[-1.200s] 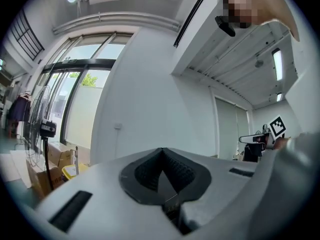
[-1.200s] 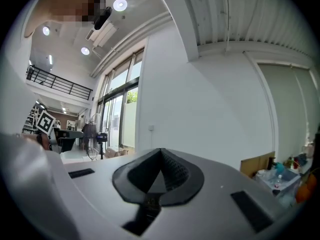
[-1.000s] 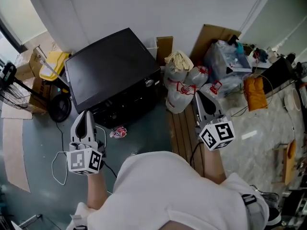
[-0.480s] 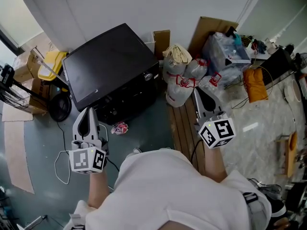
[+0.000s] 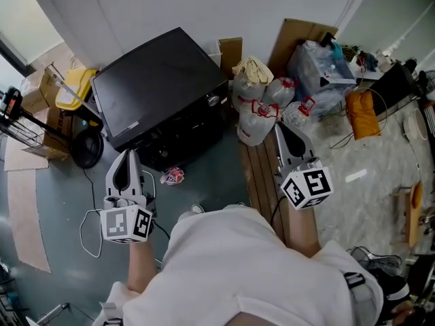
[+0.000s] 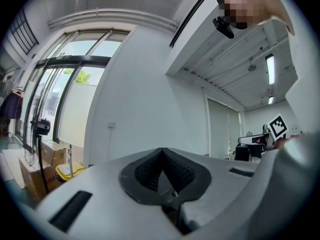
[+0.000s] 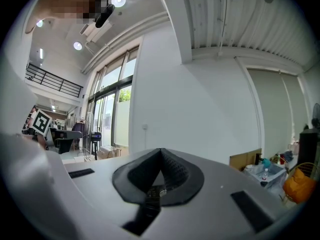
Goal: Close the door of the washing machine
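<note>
A black washing machine [image 5: 160,87] stands against the white wall, seen from above in the head view. Its dark front [image 5: 187,140] faces me, and I cannot make out how the door stands. My left gripper [image 5: 126,156] is held level in front of the machine's lower left corner, apart from it. Its jaws meet at the tips with nothing between them, as the left gripper [image 6: 161,151] shows in its own view. My right gripper [image 5: 283,130] hovers over wooden planks to the machine's right. The right gripper [image 7: 161,152] is shut and empty too.
Tied plastic bags [image 5: 257,107], cardboard [image 5: 296,39] and clutter sit right of the machine. Wooden planks [image 5: 258,175] lie on the floor below them. A yellow container [image 5: 71,90] and a fan [image 5: 17,117] stand at left. A pink scrap [image 5: 173,176] and a white cable [image 5: 88,226] lie on the floor.
The machine and the floor litter have slid slightly up the head view. Both grippers stay shut and keep much the same places in front of the person.
</note>
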Motion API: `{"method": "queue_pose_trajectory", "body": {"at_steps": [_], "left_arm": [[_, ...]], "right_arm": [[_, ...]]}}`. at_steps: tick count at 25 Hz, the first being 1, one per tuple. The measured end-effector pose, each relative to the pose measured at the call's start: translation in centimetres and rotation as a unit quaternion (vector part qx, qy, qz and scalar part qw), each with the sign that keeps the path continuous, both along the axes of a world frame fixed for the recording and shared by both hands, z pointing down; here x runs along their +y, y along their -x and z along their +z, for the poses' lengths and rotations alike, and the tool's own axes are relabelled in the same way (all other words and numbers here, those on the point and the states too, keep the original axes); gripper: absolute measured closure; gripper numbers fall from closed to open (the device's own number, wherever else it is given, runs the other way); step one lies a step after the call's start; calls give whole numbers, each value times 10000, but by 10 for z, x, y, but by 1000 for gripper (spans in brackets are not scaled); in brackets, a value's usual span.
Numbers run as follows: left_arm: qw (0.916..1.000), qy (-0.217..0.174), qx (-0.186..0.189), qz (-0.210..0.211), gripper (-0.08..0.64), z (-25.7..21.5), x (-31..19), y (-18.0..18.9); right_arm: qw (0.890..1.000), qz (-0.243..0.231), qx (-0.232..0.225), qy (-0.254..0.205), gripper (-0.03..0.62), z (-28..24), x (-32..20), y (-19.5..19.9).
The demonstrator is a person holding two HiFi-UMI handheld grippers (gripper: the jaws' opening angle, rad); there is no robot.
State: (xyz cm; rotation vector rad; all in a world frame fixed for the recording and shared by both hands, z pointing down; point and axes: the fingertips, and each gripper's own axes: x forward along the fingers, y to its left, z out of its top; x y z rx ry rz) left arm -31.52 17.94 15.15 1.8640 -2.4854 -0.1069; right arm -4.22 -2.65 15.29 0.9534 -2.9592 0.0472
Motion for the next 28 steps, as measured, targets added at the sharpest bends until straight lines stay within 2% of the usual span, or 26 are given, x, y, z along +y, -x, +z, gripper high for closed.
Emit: {"method": "queue_pose_trajectory", "body": {"at_steps": [5, 16, 28], "left_arm": [[9999, -5, 137, -100, 555, 8, 16, 3], [9998, 64, 176, -31, 555, 18, 35, 2], [9997, 73, 121, 177, 555, 16, 26, 4]], "right_arm": [[9994, 215, -119, -254, 595, -8, 9, -7], [9997, 126, -116, -144, 595, 5, 33, 3], [9994, 312, -112, -106, 595, 10, 37, -3]]}}
